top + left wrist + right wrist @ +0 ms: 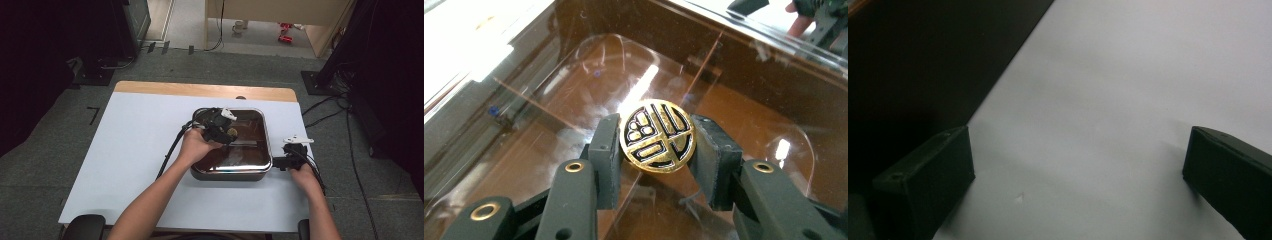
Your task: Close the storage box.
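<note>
- High view: I see a square, round-cornered pan (260, 172) with a shiny metal rim and a brown-tinted glass lid (250, 150), sitting on a white sheet (130, 150) over a wooden table (200, 90). My left gripper (225, 131) sits over the lid's centre, with the left hand (196, 146) at its 8 o'clock. My right gripper (281, 162) is low at the pan's 3 o'clock side, close to its black handle; from here I cannot tell if they touch.
- Left gripper view: this shows what the high view blurs. The 2 matte black pads (606, 155) are clenched on the lid's knob (657, 135), a round disc with a glossy gold face and black inlaid bars and curves. The knob sits mid-frame on the smooth, reflective glass, and bright glare streaks run toward 11 o'clock. The right hand (800, 22) shows small at 1 o'clock.
- Right gripper view: the 2 blocky black jaws stand wide apart, released, grasping nothing, over the plain white sheet (1128, 110). A dark, unlit mass (913, 65) occupies the 10 o'clock corner; I cannot tell what it is.
</note>
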Demonstrator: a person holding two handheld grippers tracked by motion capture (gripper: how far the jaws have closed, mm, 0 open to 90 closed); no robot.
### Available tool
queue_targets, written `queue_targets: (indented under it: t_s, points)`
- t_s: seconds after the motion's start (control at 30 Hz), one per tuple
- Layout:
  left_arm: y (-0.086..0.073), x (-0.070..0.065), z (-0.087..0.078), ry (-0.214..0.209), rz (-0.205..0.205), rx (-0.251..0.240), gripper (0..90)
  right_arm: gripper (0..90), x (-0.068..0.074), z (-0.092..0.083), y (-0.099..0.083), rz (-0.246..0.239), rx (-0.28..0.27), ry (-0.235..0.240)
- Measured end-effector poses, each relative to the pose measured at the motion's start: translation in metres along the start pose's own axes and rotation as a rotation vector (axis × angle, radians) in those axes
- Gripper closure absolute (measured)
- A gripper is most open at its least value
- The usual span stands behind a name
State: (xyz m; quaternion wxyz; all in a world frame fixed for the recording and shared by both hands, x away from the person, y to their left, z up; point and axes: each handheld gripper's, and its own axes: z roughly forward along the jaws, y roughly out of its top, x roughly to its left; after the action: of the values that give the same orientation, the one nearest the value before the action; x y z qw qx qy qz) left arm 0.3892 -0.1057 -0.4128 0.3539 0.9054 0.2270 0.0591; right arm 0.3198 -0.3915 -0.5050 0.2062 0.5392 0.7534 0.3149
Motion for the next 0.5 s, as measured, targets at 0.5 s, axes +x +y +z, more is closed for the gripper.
queue_targets:
  t_s: [0.5]
  points:
    - [-0.0072,0.0025,0.0001,-0.002,-0.005,-0.014,58.8,0.0,0.0000,-0.0001,0.0000,0.000,0.002,0.000]
